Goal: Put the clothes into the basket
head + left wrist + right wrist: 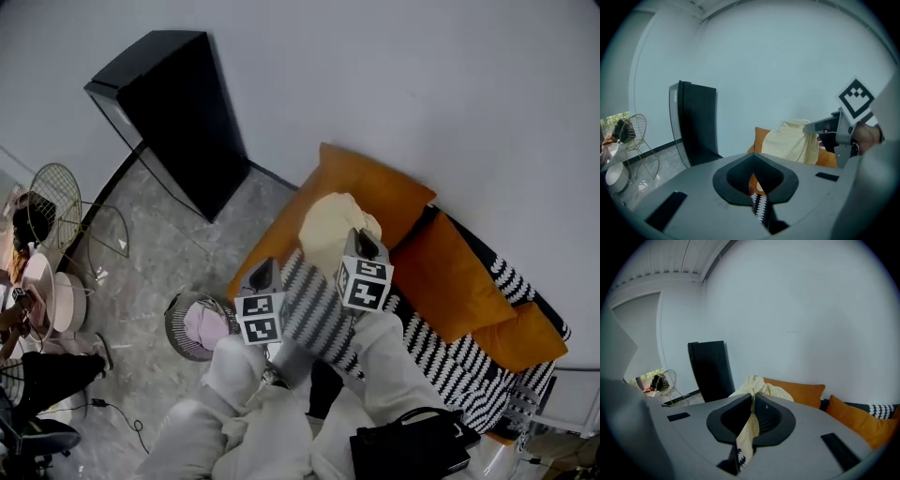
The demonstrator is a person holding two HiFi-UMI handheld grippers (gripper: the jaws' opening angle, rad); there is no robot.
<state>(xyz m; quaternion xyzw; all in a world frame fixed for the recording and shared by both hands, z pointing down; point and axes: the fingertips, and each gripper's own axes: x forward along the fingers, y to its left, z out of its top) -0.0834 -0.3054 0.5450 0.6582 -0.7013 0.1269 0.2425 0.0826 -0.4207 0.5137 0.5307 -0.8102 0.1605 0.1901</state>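
Note:
A pale yellow garment (330,225) hangs bunched over the orange sofa (370,183), and my right gripper (361,238) is shut on it. In the right gripper view the cloth (761,387) runs down between the closed jaws of that gripper (753,397). My left gripper (262,270) is to its left, apart from the garment, above the sofa's front edge. The jaws of the left gripper (752,161) stand shut with no cloth seen between them, and from there the garment (790,140) dangles off the right gripper (820,126). A round basket (178,323) with pink clothes (204,326) stands on the floor, lower left.
A black-and-white striped blanket (319,309) and orange cushions (450,272) cover the sofa. A tall black cabinet (178,112) stands against the wall. A wire chair (56,197) and a seated person (19,309) are at the left. A black handbag (412,445) sits at the bottom.

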